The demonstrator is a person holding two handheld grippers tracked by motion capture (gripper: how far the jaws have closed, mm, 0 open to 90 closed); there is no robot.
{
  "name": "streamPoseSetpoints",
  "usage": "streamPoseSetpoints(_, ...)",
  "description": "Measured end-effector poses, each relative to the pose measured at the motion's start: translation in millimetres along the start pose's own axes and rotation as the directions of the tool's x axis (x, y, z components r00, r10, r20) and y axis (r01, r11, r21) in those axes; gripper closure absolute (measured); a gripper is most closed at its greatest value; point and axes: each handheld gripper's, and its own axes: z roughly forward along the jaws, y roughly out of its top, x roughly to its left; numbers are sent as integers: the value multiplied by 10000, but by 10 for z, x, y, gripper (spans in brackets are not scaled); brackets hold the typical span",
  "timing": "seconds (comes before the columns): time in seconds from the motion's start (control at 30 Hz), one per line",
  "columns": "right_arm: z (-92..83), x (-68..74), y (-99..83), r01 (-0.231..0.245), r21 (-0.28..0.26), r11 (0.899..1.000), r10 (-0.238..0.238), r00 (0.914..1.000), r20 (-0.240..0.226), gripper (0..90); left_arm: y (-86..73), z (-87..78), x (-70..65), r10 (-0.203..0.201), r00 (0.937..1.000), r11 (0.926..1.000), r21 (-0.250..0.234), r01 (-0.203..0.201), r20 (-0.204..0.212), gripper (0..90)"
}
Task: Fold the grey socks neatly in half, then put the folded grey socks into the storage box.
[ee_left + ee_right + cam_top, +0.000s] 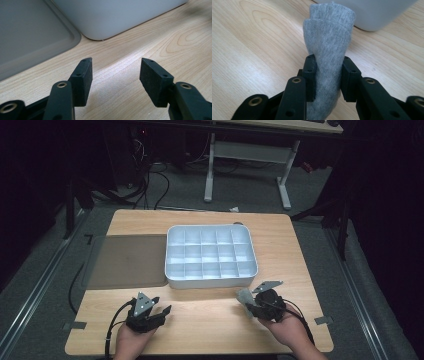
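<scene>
A rolled grey sock [329,42] is pinched between the black jaws of my right gripper [328,77], which is shut on it. From above, the sock [245,296] sticks out of the right gripper [254,303] just in front of the white divided tray [212,278]. My left gripper [162,306] rests low over the wooden table near its front left, its jaws wide apart with only bare wood between them [116,72]. The tray's rounded corner [100,27] lies ahead of the left gripper.
A flat grey mat [127,260] lies left of the tray, its rim [60,47] close to my left gripper. The wooden tabletop [210,320] spreads between the two hands. A white desk frame [245,165] stands on the floor beyond the table.
</scene>
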Motion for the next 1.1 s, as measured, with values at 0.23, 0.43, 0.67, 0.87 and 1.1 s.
streamPoseSetpoints(0.23, -21, -107, 13, -243, 190, 9995, 244, 9997, -11, 706, 3, 5, -6, 106, 9999, 9999, -65, -105, 89, 417)
streamPoseSetpoints(0.43, -54, -136, 24, -150, 395, 9991, 156, 9998, -152, 706, 3, 26, -17, 183, 9997, 9998, -75, -181, 143, 396)
streamPoseSetpoints(0.67, -132, -146, 94, -179, 395, 9991, 187, 9996, -199, 707, 6, 29, -14, 188, 9996, 9998, -102, -186, 208, 396)
streamPoseSetpoints(0.87, -281, -160, 239, -173, 187, 9997, 180, 9992, -371, 708, 16, 30, -13, 171, 9997, 9998, -117, -168, 197, 395)
streamPoseSetpoints(1.1, -417, -233, 432, -301, 97, 9995, 306, 9977, -605, 707, 14, 31, -26, 155, 9995, 9998, -111, -152, 268, 394)
